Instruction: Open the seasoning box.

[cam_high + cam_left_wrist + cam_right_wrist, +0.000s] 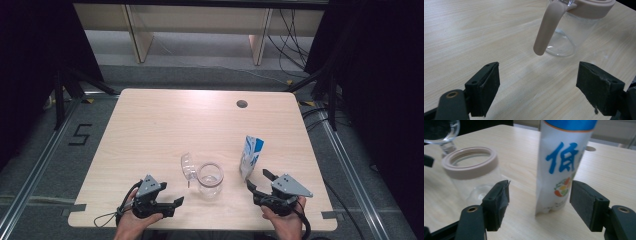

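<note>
A clear glass jar (210, 179) with a beige rim stands near the table's front, its hinged glass lid (188, 165) flipped open to the left. A white and blue pouch (251, 156) stands upright to its right. My left gripper (174, 204) lies low at the front left, open and pointing at the jar. In the left gripper view the jar (566, 37) and its hanging beige clasp (546, 30) sit just beyond my open left gripper (537, 87). My right gripper (258, 180) is open and just short of the pouch (561, 165); its own view has the pouch straight ahead of the gripper (540, 205) and the jar (471, 175) at left.
The light wooden table (165, 125) has a round cable hole (242, 104) at the back right. Black stands (62, 95) flank the table on both sides, with cables (295, 45) on the floor behind. A "5" mark (80, 134) lies on the floor at left.
</note>
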